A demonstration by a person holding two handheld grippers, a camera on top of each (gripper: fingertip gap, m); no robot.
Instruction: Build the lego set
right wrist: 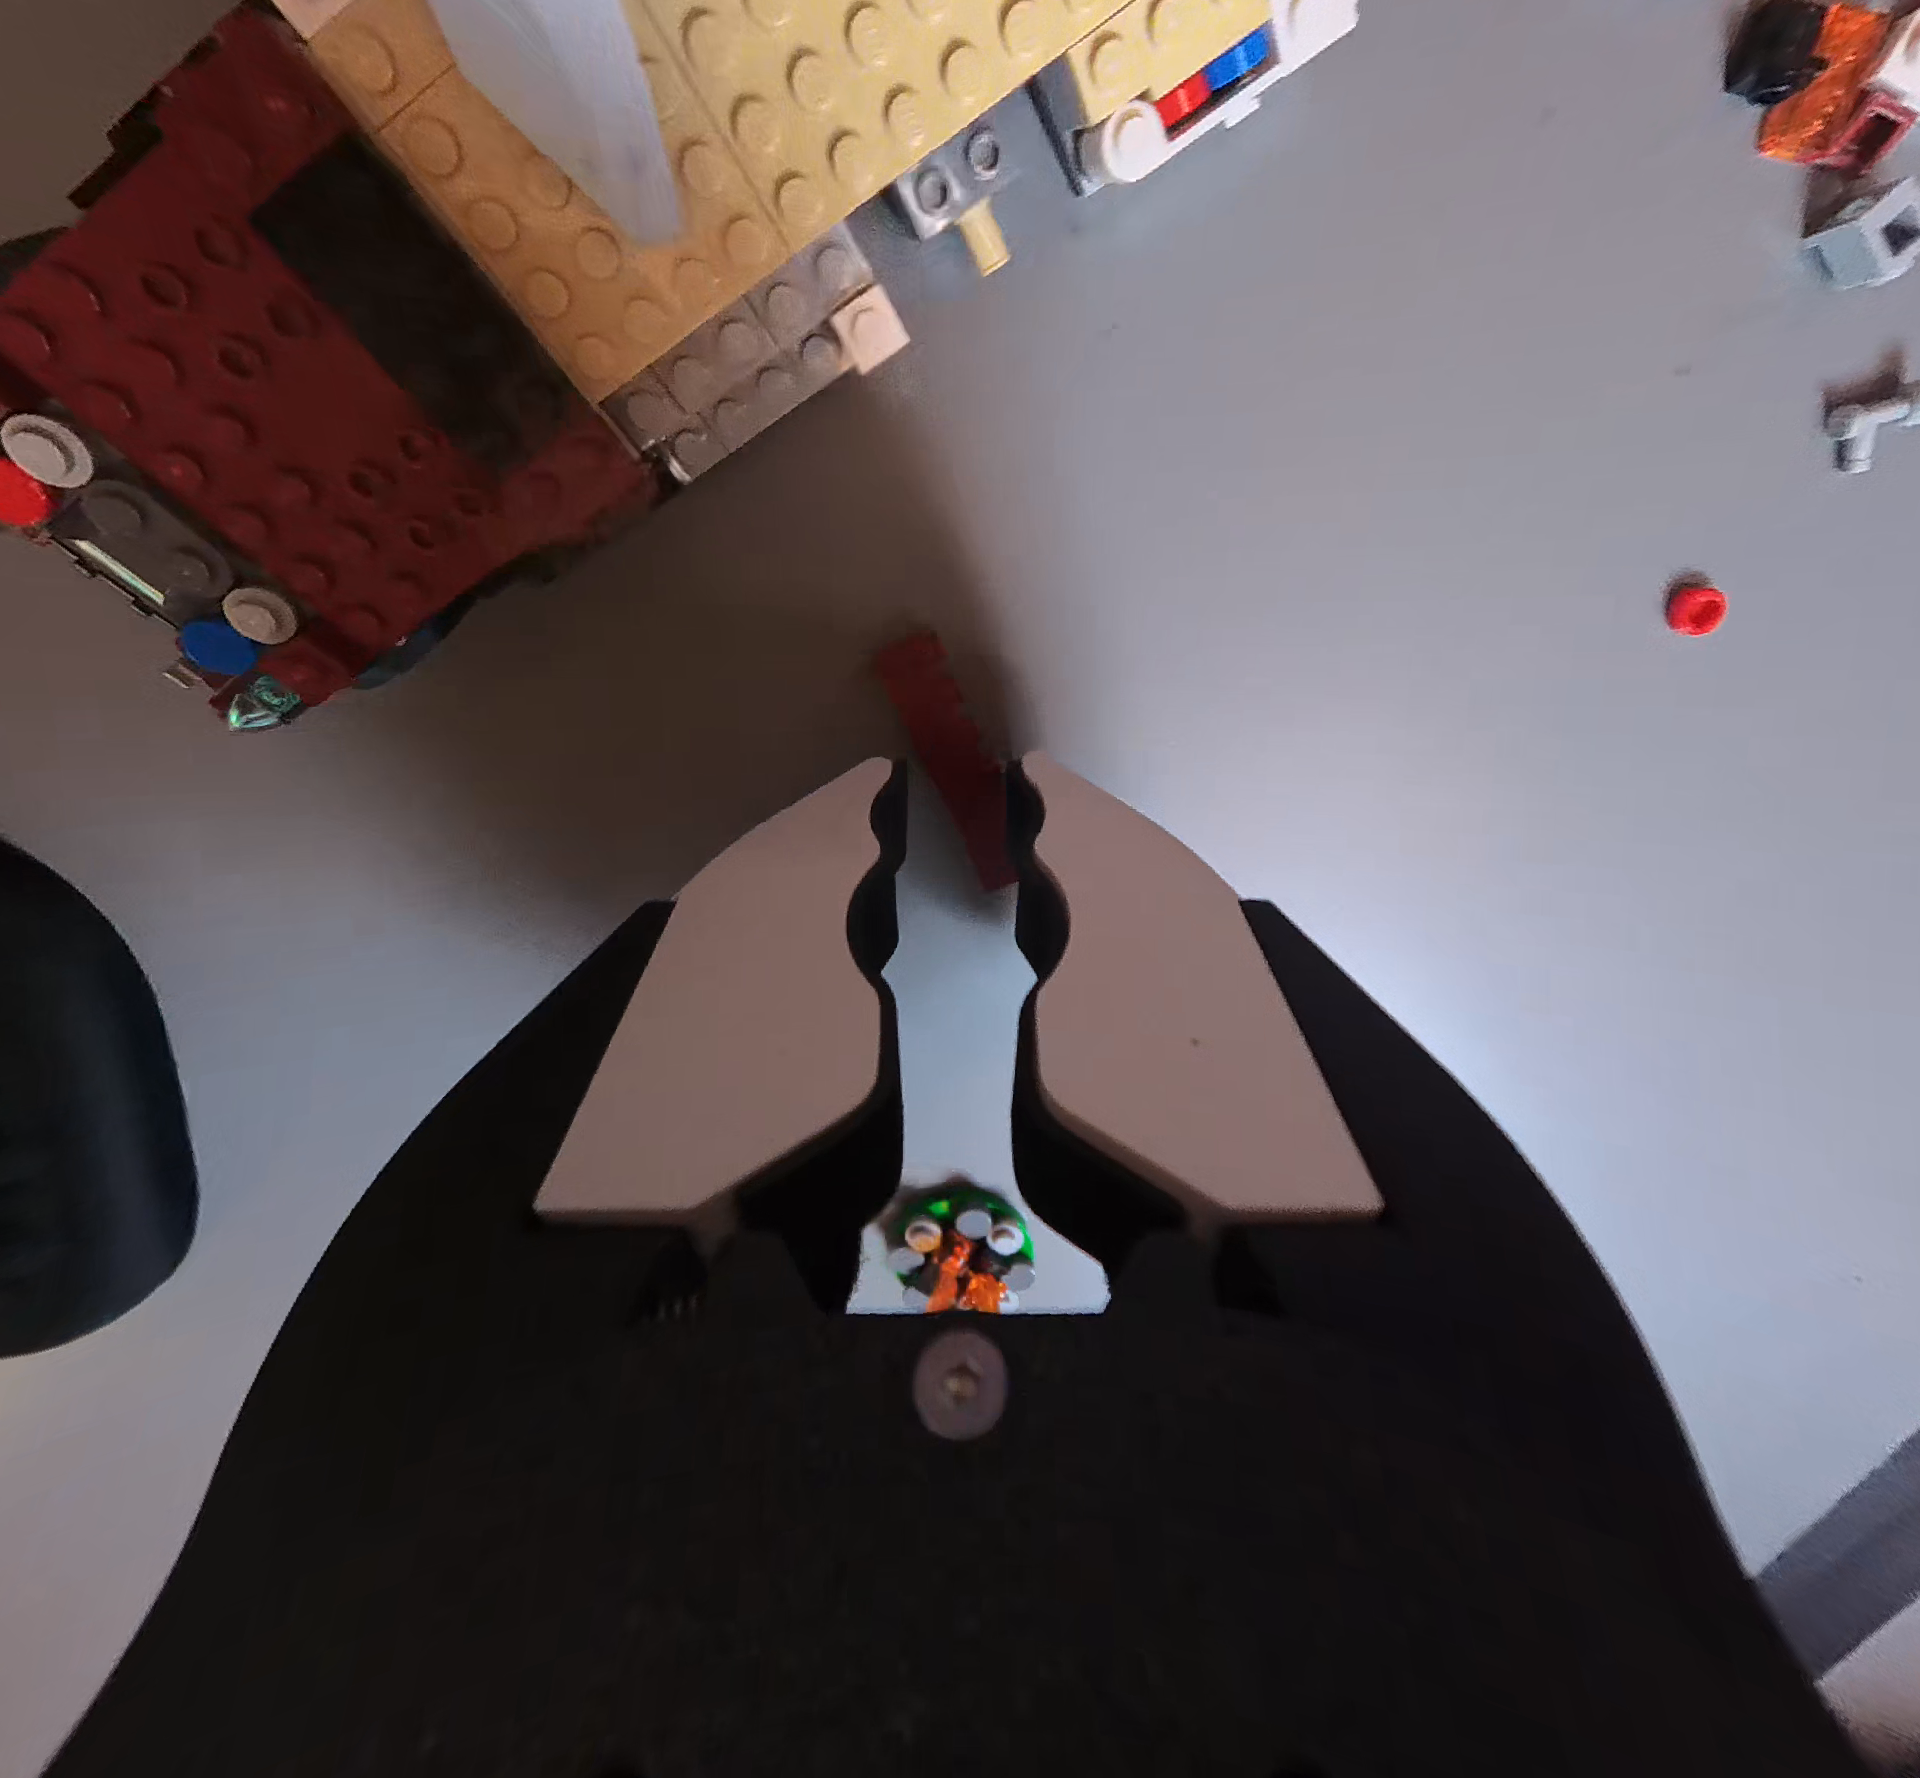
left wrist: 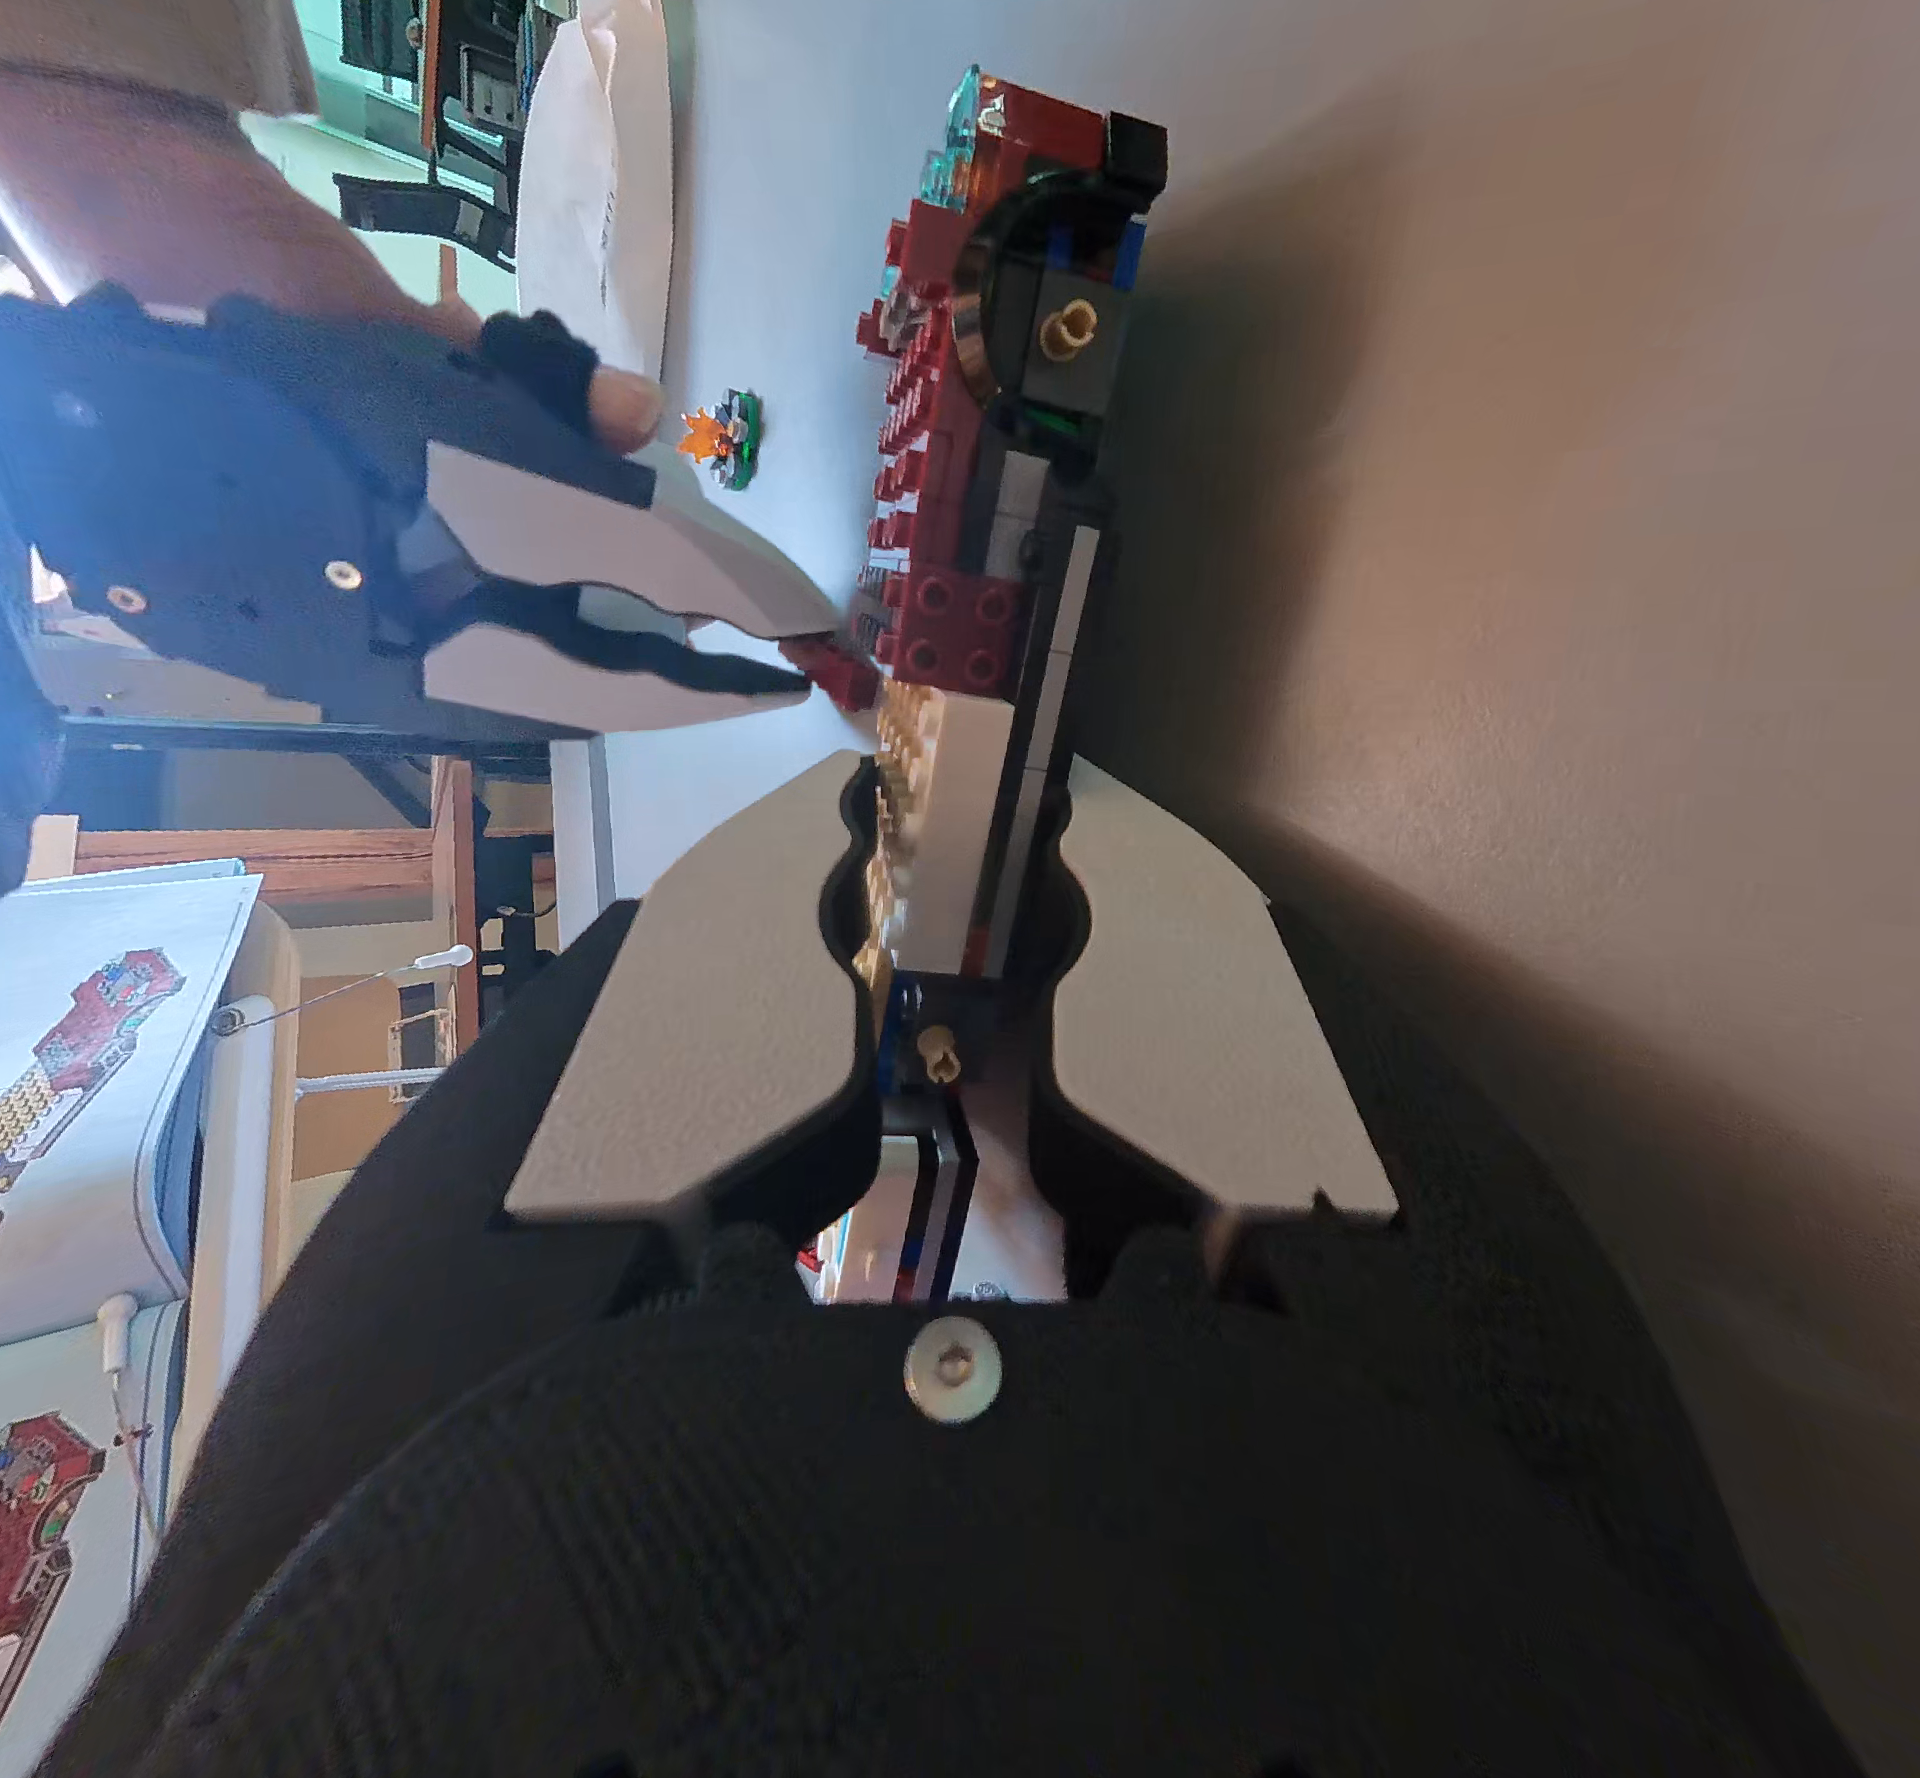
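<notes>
Fingers of my left gripper [left wrist: 961,793] are clamped on the brick model [left wrist: 977,502]. One presses its tan studded top and the other its dark underside, at the white and tan end. The dark red end of the model reaches away toward twelve o'clock.

My right gripper [right wrist: 956,772] has its fingers drawn close on a long dark red brick [right wrist: 951,752], which sits slanted between the tips. Seen from the left wrist, that brick is at ten o'clock from my left fingertips, just beside the model's edge where the red part meets the tan.

A small green round piece with an orange flame [right wrist: 956,1250] lies on the grey counter [right wrist: 1351,585] at six o'clock, below the right fingers. A red round stud [right wrist: 1694,604] lies well apart at three o'clock, and more loose pieces [right wrist: 1829,87] lie at two o'clock.
</notes>
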